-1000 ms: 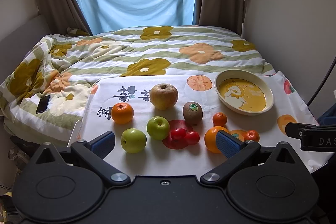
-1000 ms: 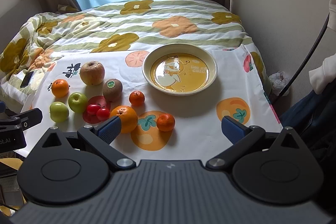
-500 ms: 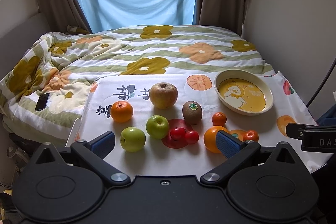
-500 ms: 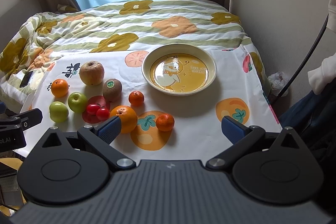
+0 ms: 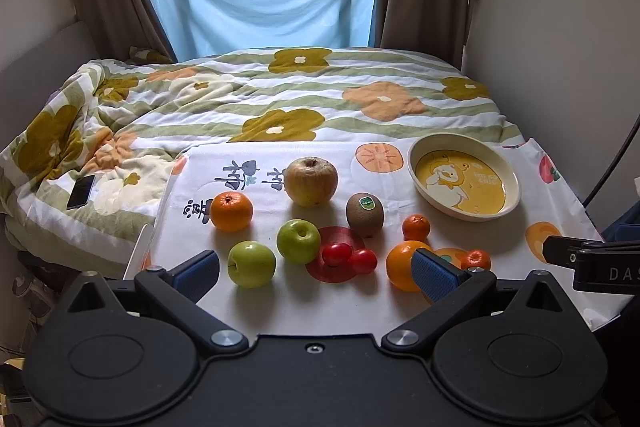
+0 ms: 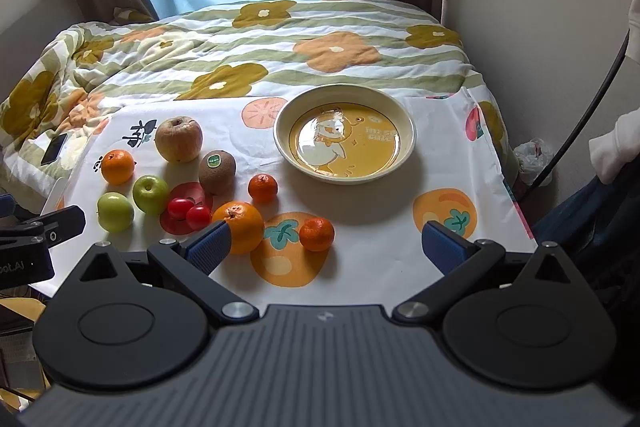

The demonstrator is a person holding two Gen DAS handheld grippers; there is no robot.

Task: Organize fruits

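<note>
- Little has shifted since a second ago: the left wrist view sits slightly lower on the fruit, the right wrist view barely differs.
- Fruit lies loose on the printed cloth; the duck plate at 1 o'clock is empty.
- Nearest the right gripper: a large orange at 11 o'clock and a mandarin at 12.
- Likely firm, round, prone to rolling; take each across its widest middle.
- Cherry tomatoes look soft; squeeze gently.
- Left gripper hovers low, level; both grippers' fingers spread wide, holding nothing.
</note>
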